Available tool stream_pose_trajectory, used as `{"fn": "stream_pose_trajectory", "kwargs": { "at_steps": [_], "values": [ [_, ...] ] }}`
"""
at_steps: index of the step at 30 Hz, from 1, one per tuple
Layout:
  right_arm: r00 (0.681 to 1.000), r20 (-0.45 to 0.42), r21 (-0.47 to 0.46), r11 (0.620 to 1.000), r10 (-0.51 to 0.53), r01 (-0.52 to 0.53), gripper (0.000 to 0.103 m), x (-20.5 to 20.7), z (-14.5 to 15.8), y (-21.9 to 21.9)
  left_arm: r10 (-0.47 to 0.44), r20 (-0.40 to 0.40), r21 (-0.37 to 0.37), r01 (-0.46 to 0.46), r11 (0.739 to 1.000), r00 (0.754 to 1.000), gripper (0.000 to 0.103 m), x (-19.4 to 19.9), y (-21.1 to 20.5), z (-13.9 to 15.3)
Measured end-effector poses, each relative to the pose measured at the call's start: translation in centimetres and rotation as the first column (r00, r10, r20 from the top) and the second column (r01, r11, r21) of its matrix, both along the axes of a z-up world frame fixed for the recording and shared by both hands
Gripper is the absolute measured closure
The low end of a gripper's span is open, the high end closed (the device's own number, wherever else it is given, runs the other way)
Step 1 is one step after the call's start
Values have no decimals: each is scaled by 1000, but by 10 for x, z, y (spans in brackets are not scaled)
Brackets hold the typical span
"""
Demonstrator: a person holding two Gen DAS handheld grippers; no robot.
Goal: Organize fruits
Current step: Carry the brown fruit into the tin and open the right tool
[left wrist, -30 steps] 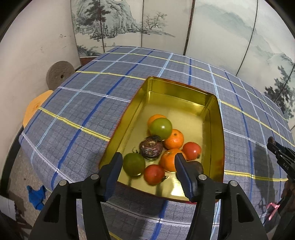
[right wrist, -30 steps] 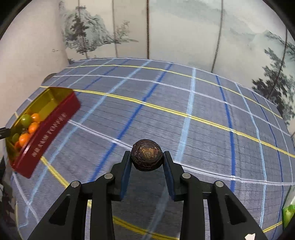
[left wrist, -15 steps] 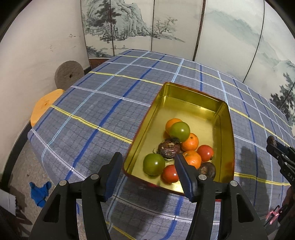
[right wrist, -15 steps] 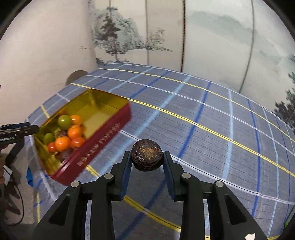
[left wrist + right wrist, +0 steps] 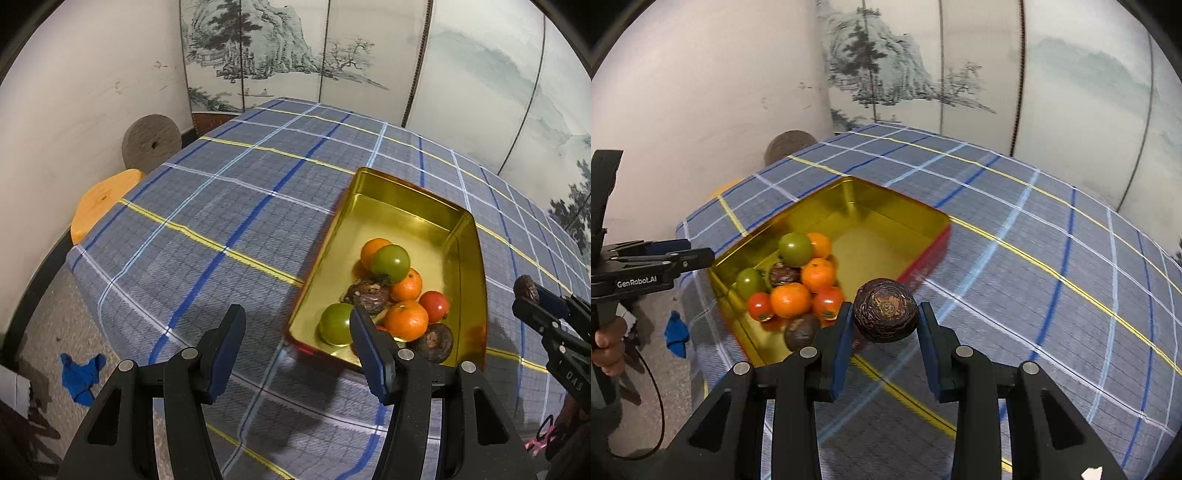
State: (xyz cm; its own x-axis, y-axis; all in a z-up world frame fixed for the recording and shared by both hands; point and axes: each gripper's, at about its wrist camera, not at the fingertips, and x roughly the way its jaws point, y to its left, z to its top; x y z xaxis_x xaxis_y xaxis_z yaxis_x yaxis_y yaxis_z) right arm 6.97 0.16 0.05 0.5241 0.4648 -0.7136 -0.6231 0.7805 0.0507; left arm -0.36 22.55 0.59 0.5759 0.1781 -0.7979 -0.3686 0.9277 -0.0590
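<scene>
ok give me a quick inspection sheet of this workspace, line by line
Surface: plaid tablecloth covers the table.
Job's things: gold tin holding oranges, green and red tomatoes and dark brown fruits; one more dark fruit in the right gripper.
Clutter: nothing seen on the cloth.
Grippers: left gripper open and empty, beside the tin's near corner; right shut on the dark fruit.
Cables: black cable below the left gripper's handle.
Surroundings: painted folding screen, stone wheel, orange stool, blue rag on the floor.

In my right view the tin [image 5: 908,210] sits left of centre on the desk [image 5: 1052,280], fruit [image 5: 792,280] piled in its near end, lower left of my held ball [image 5: 885,311].
</scene>
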Motion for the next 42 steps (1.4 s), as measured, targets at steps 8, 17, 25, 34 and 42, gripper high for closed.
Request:
{"fn": "stream_pose_trajectory", "kwargs": {
  "at_steps": [8, 17, 25, 34, 42],
  "values": [
    [997, -20, -6, 998, 70, -70, 72, -8, -5, 34, 29, -10, -7, -29, 1000, 1000, 43, -10, 14, -5],
    [990, -46, -26, 991, 130, -131, 72, -18, -19, 69, 45, -18, -9, -45, 999, 999, 43, -20, 28, -10],
    [989, -66, -54, 990, 130, -134, 72, -18, -33, 80, 41, -28, -8, -41, 999, 999, 43, -24, 30, -13],
    [992, -67, -74, 991, 103, -108, 71, -15, -43, 85, 25, -33, 5, -25, 1000, 999, 43, -27, 29, -14],
    [994, -70, -80, 993, 83, -89, 69, -15, -45, 86, 2, -41, 8, -1, 1000, 999, 43, -28, 21, -15]
  ]
}}
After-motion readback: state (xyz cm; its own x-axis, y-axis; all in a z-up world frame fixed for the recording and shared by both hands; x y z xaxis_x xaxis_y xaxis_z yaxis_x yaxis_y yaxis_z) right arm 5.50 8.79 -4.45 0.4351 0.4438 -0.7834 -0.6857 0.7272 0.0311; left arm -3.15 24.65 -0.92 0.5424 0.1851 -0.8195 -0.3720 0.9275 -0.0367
